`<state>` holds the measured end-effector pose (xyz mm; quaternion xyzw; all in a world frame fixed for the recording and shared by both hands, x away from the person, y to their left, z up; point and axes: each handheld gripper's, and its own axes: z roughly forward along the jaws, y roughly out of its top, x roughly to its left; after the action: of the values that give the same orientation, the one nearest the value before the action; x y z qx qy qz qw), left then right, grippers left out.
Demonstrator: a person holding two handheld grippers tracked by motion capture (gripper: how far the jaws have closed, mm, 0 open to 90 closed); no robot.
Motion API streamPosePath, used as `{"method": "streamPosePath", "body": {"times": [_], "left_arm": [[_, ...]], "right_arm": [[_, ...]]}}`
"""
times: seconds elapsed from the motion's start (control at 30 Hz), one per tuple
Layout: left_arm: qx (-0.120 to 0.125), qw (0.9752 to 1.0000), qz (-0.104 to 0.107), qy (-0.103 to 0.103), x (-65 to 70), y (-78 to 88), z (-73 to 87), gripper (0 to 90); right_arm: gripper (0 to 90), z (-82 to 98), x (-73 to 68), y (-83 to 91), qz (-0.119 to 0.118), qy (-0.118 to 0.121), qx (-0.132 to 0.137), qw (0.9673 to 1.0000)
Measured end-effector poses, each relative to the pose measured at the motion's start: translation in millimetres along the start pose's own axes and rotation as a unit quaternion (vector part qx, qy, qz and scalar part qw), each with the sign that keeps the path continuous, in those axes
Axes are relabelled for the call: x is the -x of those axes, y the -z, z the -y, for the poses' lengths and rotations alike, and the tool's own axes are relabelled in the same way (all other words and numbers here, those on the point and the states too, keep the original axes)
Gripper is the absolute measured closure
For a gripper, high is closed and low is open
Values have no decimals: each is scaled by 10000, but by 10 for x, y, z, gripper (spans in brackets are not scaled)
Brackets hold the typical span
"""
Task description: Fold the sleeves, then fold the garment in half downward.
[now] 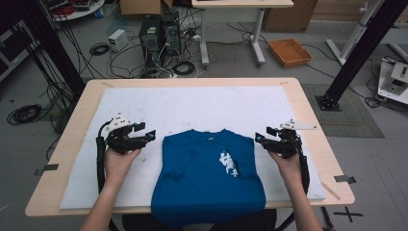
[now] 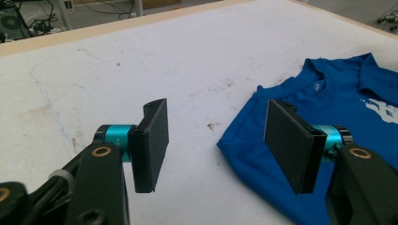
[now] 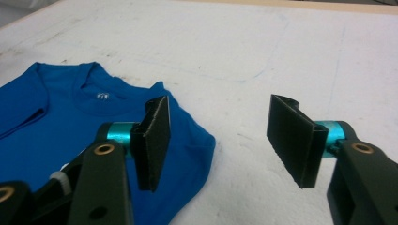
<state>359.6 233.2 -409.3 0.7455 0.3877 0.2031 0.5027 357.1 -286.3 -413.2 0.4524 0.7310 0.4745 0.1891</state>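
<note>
I am seeing the blue T-shirt (image 1: 207, 175) lying flat on the white mat (image 1: 192, 106) that is covering the bench (image 1: 77, 110), collar toward the far edge, its hem hanging off the near edge and getting cut off at the bottom of the high view. My left hand (image 1: 119, 161) is coming in from the near side, forearm angled up toward the shirt's left shoulder, and it is holding the left tool (image 1: 146, 134) just beside that shoulder, pointing inward at the shirt. That tool's jaws are standing wide apart and gripping nothing; in the left gripper view (image 2: 216, 140) bare mat and the shirt's shoulder edge are showing between them. My right hand (image 1: 287, 163) is mirroring it on the other side of the shirt, with the right tool (image 1: 262, 134) just off the shirt's right shoulder, aimed inward. Its jaws are also spread wide and empty, with one pad over the shirt's sleeve corner and the other over bare mat in the right gripper view (image 3: 218, 140). I cannot tell whether either tool is touching the mat. The white print (image 1: 229, 164) on the shirt's chest is too small to read.
</note>
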Motion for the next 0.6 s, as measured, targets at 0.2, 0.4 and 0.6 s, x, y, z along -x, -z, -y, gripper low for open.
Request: {"method": "streamPosePath", "body": {"times": [0.2,0.4,0.6], "left_arm": [[14,10000,17,-44,24,-2,7,383],[48,10000,65,-46,53,9,-4,383],[-45,9999,120,-22,60,-44,0,383]], "right_arm": [[357,-11,28,7,73,-8,6,10000],[350,-20,26,40,106,-24,76,9999],[346,-24,57,20,133,-61,72,9999]]}}
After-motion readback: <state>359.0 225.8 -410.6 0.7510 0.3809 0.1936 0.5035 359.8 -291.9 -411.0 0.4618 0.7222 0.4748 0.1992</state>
